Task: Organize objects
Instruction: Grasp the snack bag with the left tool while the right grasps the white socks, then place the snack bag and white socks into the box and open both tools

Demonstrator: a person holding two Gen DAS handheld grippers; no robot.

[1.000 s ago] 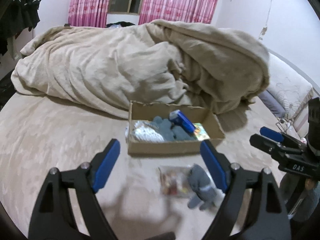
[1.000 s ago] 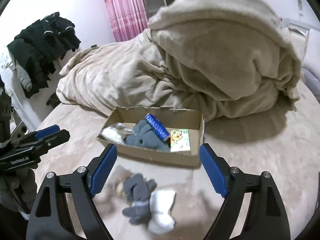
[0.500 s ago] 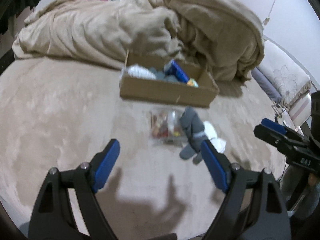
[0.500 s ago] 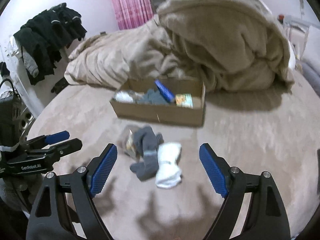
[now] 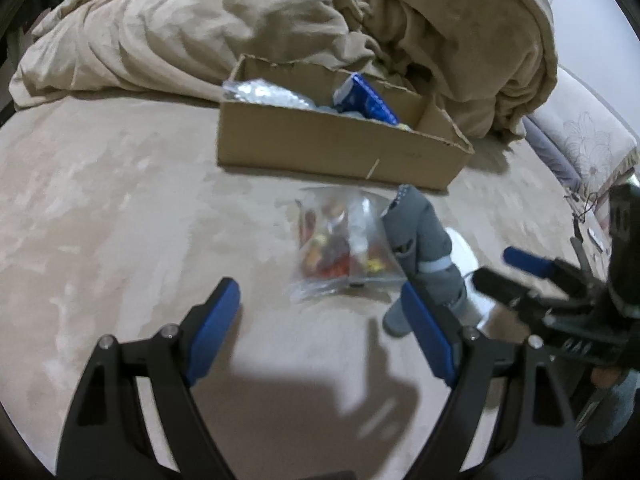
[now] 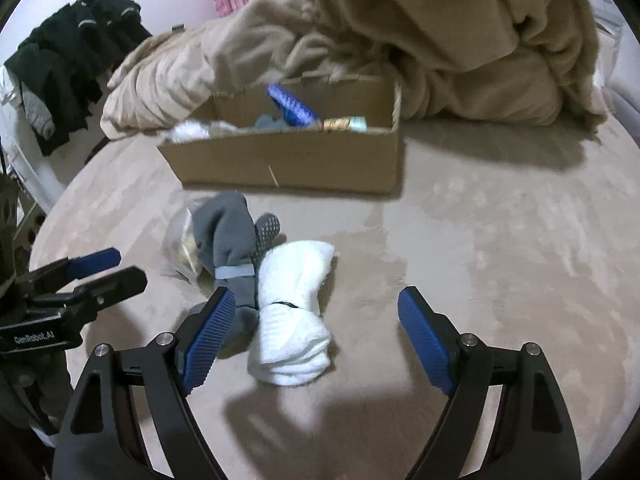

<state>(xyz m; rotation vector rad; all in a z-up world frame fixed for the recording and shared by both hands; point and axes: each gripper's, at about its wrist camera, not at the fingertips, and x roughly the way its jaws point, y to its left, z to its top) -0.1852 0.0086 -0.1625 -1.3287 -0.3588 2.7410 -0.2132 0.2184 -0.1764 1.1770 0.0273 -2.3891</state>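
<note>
A cardboard box (image 5: 332, 148) (image 6: 288, 160) stands on the bed and holds a blue packet (image 5: 366, 98) (image 6: 294, 106), a clear bag and other items. In front of it lie a clear plastic bag of small items (image 5: 344, 244), a grey sock bundle (image 5: 424, 240) (image 6: 228, 236) and a white sock bundle (image 6: 292, 308). My left gripper (image 5: 320, 328) is open just short of the plastic bag. My right gripper (image 6: 312, 336) is open low over the white socks, which lie between its fingers.
A big beige duvet (image 5: 320, 20) (image 6: 440, 32) is heaped behind the box. Dark clothes (image 6: 72, 52) hang at the left. A patterned pillow (image 5: 584, 140) lies at the bed's right edge. Each gripper shows in the other's view.
Both grippers have dropped lower and moved forward toward the loose items. The white socks now lie between the right fingers. Both stay open.
</note>
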